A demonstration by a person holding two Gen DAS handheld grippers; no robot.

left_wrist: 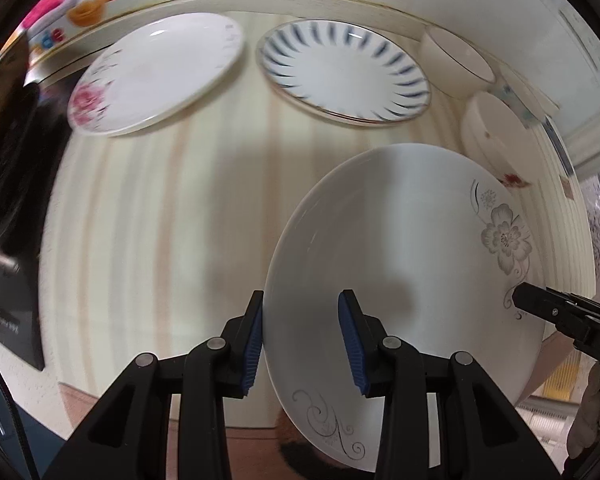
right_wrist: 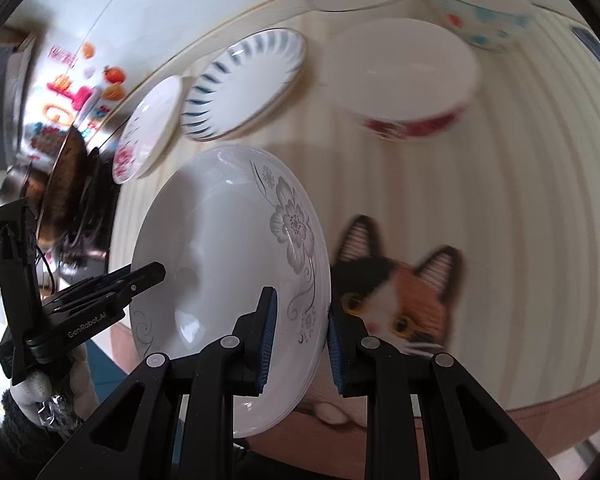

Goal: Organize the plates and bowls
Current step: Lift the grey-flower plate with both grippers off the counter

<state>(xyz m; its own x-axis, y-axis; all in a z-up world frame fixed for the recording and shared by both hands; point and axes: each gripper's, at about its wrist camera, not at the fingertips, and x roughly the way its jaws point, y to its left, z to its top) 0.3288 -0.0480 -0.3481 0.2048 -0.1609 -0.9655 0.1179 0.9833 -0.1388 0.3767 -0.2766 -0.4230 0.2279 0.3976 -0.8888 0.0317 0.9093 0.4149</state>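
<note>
A white plate with a grey flower print (left_wrist: 400,240) (right_wrist: 220,240) is held tilted up over the near edge of the table. My left gripper (left_wrist: 302,336) straddles its near rim, one blue pad on the inner face and the other behind the rim, shut on it. My right gripper (right_wrist: 300,336) clamps the opposite rim by the flower print. One finger (left_wrist: 540,306) of the right gripper shows at the plate's right edge, and one finger (right_wrist: 140,278) of the left gripper lies on the plate's inner face. A pink-rose plate (left_wrist: 152,76) and a blue-striped plate (left_wrist: 344,76) lie flat further back.
At the back right stand a white gold-rimmed bowl (left_wrist: 456,64), a red-patterned bowl (right_wrist: 408,76) and a teal-patterned bowl (right_wrist: 480,12). A cat picture (right_wrist: 400,300) lies on the striped tablecloth (left_wrist: 180,220). A dark pan (right_wrist: 68,184) sits off the table's left edge.
</note>
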